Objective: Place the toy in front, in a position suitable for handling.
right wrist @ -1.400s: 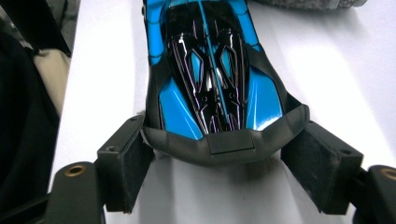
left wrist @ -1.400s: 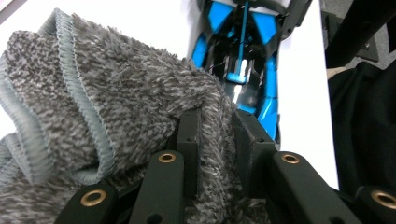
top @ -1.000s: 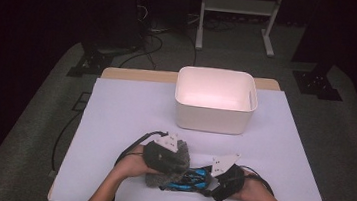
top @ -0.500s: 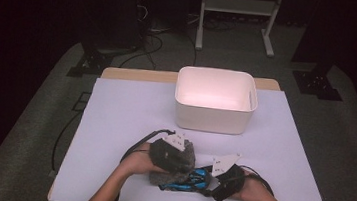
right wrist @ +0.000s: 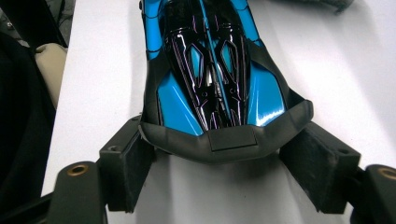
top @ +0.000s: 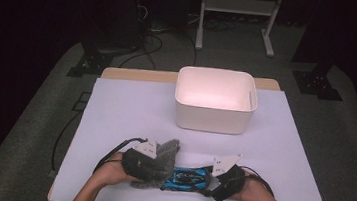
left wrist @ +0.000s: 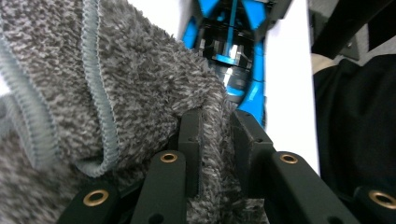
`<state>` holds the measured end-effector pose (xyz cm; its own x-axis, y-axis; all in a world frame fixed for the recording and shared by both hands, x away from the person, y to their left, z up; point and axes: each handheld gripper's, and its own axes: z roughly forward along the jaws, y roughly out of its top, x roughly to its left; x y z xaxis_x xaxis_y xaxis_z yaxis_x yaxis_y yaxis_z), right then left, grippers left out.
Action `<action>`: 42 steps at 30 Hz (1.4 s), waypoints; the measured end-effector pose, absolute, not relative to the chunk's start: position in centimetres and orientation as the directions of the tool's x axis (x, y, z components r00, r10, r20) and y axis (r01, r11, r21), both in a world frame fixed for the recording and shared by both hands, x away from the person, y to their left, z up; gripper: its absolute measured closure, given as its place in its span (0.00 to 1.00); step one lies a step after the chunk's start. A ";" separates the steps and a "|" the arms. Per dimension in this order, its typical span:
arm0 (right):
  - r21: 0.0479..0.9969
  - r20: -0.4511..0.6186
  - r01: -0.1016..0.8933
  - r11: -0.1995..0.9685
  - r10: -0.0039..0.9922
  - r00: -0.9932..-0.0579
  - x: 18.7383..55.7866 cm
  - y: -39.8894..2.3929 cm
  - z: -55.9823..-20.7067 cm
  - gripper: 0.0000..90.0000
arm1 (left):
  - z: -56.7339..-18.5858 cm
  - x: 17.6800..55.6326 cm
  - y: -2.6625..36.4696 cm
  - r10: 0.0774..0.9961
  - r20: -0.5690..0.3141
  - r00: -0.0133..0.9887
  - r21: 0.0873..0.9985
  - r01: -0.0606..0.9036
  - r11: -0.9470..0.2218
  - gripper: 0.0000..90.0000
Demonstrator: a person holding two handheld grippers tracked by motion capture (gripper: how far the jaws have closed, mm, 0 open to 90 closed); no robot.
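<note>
Low in the frame, the left gripper [top: 160, 161] is pinching a grey cloth [left wrist: 140, 93] over a blue toy car [top: 189, 177], which the wide-spread right gripper [top: 214, 180] is bracing; wiping likely comes next.

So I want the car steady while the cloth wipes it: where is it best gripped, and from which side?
Grip the car by its wide black end, coming in level along its length from the end away from the cloth. That end flares into two corners that sit between the right gripper pads, and the glossy top stays free.
</note>
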<state>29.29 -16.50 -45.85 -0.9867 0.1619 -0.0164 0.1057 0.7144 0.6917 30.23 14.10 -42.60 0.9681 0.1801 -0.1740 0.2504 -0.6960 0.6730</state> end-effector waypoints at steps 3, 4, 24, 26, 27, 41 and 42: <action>0.691 -0.018 0.104 0.715 0.160 -0.987 29.3 -16.5 -45.8 0.28 | -42.5 30.1 13.8 0.168 -0.174 0.970 0.677 0.241 -0.695 0.83; 0.690 -0.017 0.104 0.716 0.160 -0.987 29.3 -16.5 -45.8 0.28 | -42.4 30.1 13.5 0.160 -0.173 0.972 0.678 0.235 -0.696 0.83; 0.697 -0.014 0.108 0.709 0.164 -0.986 29.3 -16.6 -45.9 0.29 | -42.4 30.2 13.6 0.148 -0.176 0.973 0.664 0.228 -0.712 0.83; 0.698 -0.014 0.108 0.708 0.164 -0.986 29.3 -16.6 -45.9 0.29 | -42.6 30.2 14.4 0.167 -0.180 0.969 0.661 0.245 -0.709 0.83; 0.697 -0.014 0.108 0.709 0.165 -0.986 29.3 -16.5 -45.9 0.29 | -42.6 30.2 14.7 0.173 -0.181 0.968 0.659 0.250 -0.709 0.83; 0.696 -0.014 0.108 0.710 0.164 -0.986 29.3 -16.5 -45.9 0.29 | -41.6 30.3 11.4 0.087 -0.175 0.981 0.689 0.185 -0.701 0.82; 0.696 -0.012 0.110 0.709 0.165 -0.986 29.3 -16.5 -45.9 0.29 | -41.4 30.2 10.2 0.059 -0.166 0.984 0.691 0.159 -0.706 0.82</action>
<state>29.30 -16.53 -45.91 -0.9863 0.1648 -0.0117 0.1102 0.7093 0.6962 30.22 10.17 -41.36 0.9844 0.0590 -0.1657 0.1586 -0.7057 0.6906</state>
